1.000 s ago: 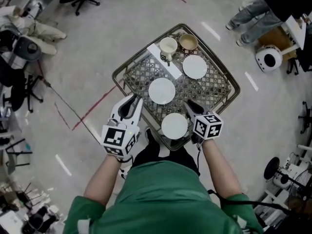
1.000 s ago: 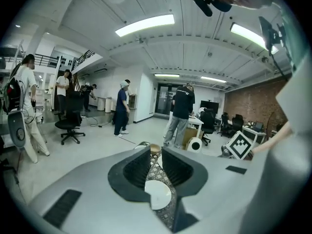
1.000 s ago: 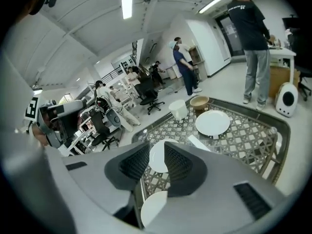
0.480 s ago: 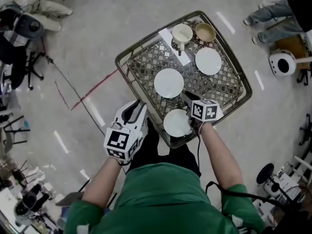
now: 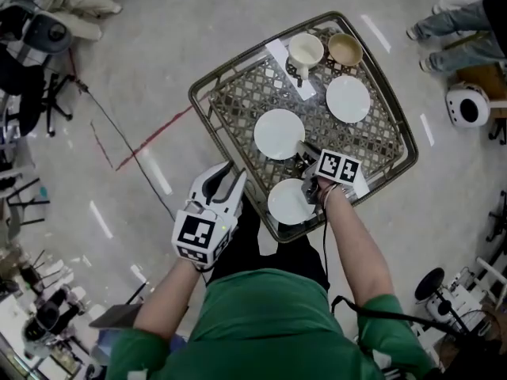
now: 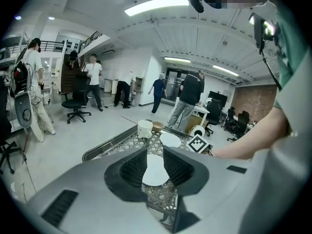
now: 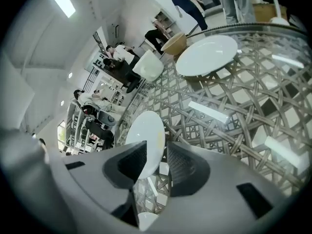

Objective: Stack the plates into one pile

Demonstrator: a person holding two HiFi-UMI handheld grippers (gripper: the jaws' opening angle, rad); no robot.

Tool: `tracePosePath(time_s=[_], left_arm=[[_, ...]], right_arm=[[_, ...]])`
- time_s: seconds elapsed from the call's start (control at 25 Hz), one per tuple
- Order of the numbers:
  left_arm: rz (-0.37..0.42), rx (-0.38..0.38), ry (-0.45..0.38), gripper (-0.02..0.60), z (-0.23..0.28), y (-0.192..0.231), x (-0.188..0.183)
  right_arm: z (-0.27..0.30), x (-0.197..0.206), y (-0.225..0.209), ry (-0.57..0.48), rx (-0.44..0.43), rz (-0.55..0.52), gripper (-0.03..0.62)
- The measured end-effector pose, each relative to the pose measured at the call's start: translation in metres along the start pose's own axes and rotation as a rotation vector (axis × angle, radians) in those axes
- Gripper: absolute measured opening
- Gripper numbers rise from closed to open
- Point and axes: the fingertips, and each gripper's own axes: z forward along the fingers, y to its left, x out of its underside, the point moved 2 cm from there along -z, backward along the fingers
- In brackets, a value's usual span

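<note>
Plates lie apart on the wire table (image 5: pixel 230 101), not in one pile: a near plate (image 5: pixel 288 202), a middle plate (image 5: pixel 277 133) and a far plate (image 5: pixel 348 98). My right gripper (image 7: pixel 157 152) is low over the table top. Its jaws have just been opening and now stand about half apart. The middle plate is right in front of these jaws, a little to their left. Its near edge pokes into the gap between them, but I do not see the pads press on it. The near plate is behind these jaws and under them, on my side of the table. The far plate is farther ahead of them and off to their right. A white cup (image 7: pixel 148 66) and a brown bowl (image 7: pixel 174 44) stand past it at the far end. My left gripper (image 6: pixel 155 152) is off the table, just beside its near edge and over the floor. Its jaws are apart with nothing between them. Through their gap I see the middle plate, well ahead of them. The marker cube (image 6: pixel 198 144) of my right gripper is ahead of the left jaws and to their right.
</note>
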Motion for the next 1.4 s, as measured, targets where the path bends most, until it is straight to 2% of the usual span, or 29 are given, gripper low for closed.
tracePosePath(time_s=[0.2,0.28,0.32,0.56,0.8,1.12,1.4], left_arm=[[-0.004,-0.002,0.01,0.1,0.008,0.0,0.006],[-0.006,-0.002,0.013,0.1,0.006,0.0,0.005],[-0.006,-0.003,0.012,0.1,0.005,0.0,0.004],[-0.006,0.009,-0.001,0.1,-0.002,-0.007,-0.008],[0.018,0.034,-0.021,0.1,0.009,-0.019,-0.021],[0.044,0.04,-0.029,0.1,0.017,-0.031,-0.035],[0.041,-0.014,-0.058,0.1,0.025,-0.025,-0.05]], right_arm=[[0.018,0.002,-0.006,0.007,-0.018,0.028,0.13],[0.018,0.003,-0.004,0.018,-0.005,0.012,0.067],[0.016,0.003,-0.002,0.016,-0.008,0.01,0.06],[-0.01,-0.009,0.025,-0.039,-0.11,0.033,0.037],[-0.039,-0.036,0.034,-0.138,-0.216,0.065,0.031],[-0.08,-0.08,0.015,-0.289,-0.24,0.118,0.031],[-0.098,-0.127,-0.021,-0.399,-0.231,0.197,0.031]])
